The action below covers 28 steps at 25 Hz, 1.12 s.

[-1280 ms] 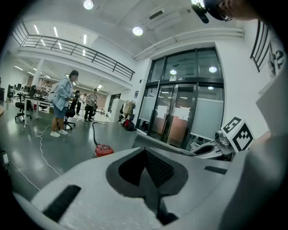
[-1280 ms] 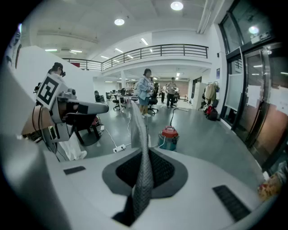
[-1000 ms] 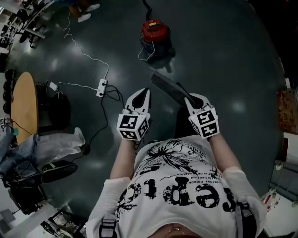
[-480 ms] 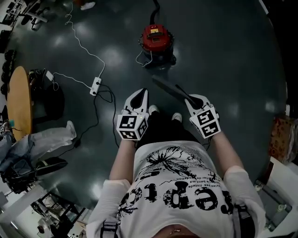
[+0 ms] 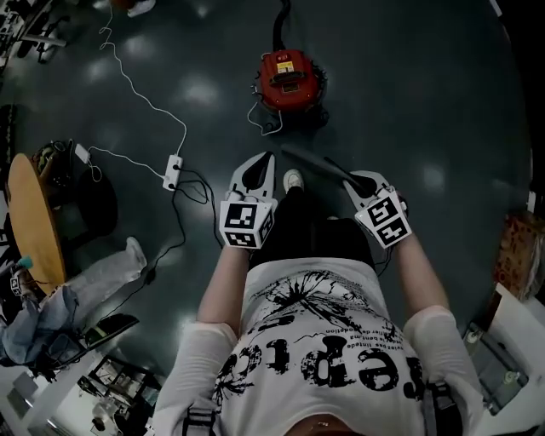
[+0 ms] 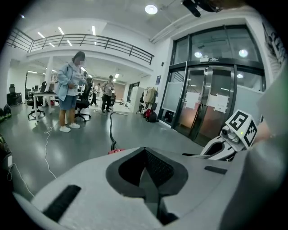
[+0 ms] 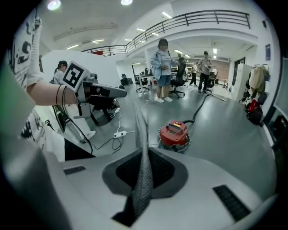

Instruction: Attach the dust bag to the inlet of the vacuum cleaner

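1. Here we hold the left tool [image 5: 266, 162] with its jaws pressed together; the left gripper view shows nothing between them.
2. We keep the right tool [image 5: 354, 180] clamped on the dust bag [image 5: 311, 162], a flat dark grey sheet. In the right gripper view it stands edge-on between the jaws and juts out past their tips.
3. In the head view the two tools sit side by side. The dust bag runs from the right tool's tips across towards the left tool and ends near that tool's tips. We cannot tell whether they touch.
4. The vacuum cleaner [image 5: 289, 78], red and round, sits on the floor [image 5: 426, 102] ahead of both tools and well apart from them, beyond the free end of the dust bag. A dark hose [image 5: 279, 21] leaves its far side.
5. One white shoe [image 5: 292, 180] shows on the floor between the two tools, below the dust bag.
6. A power strip [image 5: 173, 170] lies on the floor to the left of the left tool, and a white cable [image 5: 140, 94] winds away from it.
7. Further left of the left tool we see a round wooden tabletop [image 5: 34, 226].
8. Beyond the vacuum cleaner, far ahead of the right tool, a person [image 7: 162, 67] in a pale top stands among office chairs.
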Each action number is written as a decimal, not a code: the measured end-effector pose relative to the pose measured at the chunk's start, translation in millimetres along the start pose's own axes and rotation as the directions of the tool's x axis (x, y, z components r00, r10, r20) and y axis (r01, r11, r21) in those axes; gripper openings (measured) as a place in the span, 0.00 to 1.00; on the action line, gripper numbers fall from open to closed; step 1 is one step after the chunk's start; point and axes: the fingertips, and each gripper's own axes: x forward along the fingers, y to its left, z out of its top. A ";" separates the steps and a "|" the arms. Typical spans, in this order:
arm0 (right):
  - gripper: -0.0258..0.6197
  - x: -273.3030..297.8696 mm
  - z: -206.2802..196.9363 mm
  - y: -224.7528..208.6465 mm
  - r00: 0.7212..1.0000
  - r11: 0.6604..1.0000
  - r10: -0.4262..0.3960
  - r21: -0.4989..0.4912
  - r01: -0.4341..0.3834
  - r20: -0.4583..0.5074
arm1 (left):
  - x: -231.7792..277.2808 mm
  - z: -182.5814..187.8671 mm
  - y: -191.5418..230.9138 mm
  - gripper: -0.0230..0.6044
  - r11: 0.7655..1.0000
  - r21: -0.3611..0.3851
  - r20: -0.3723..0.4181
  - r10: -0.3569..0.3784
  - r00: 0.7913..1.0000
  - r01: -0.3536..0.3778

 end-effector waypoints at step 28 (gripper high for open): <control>0.08 326.1 -152.5 -136.1 0.978 0.911 0.179 -0.394 -0.123 0.110 | 317.7 -184.4 166.1 0.27 0.859 0.504 0.073 0.063 0.995 -0.092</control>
